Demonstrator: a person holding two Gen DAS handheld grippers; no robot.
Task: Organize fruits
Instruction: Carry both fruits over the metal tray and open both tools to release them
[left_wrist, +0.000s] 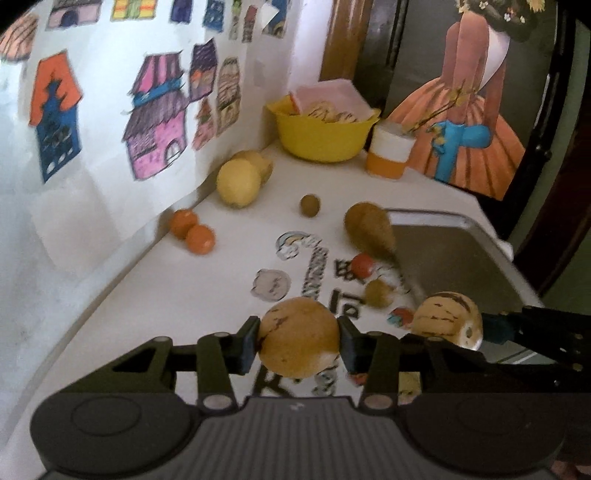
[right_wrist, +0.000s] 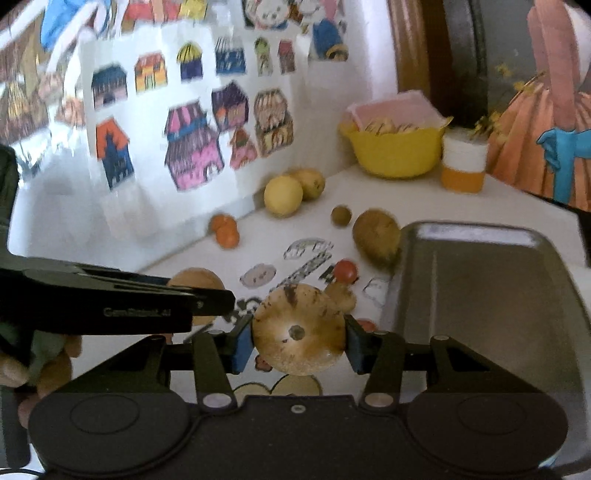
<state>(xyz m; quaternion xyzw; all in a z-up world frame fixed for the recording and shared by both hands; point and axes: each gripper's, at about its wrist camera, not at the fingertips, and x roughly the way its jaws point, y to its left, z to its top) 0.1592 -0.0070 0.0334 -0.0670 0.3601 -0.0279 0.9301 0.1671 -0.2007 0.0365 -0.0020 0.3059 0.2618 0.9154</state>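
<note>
Faint, blurred embossed lettering runs along the left gripper (right_wrist: 201, 301) side, not legible; counter (right_wrist: 184, 254) stickers show no readable words.

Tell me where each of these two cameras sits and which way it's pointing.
Left wrist: sits on the left claw, looking forward across the white table toward the yellow plastic bowl; its fingers clamp a round tan fruit, right claw at the right edge.
Right wrist: sits on the right claw, facing likewise; grips a speckled tan fruit; left claw and a hand show on the left.
Shared: bowl, grey metal tray, two small orange fruits.
</note>
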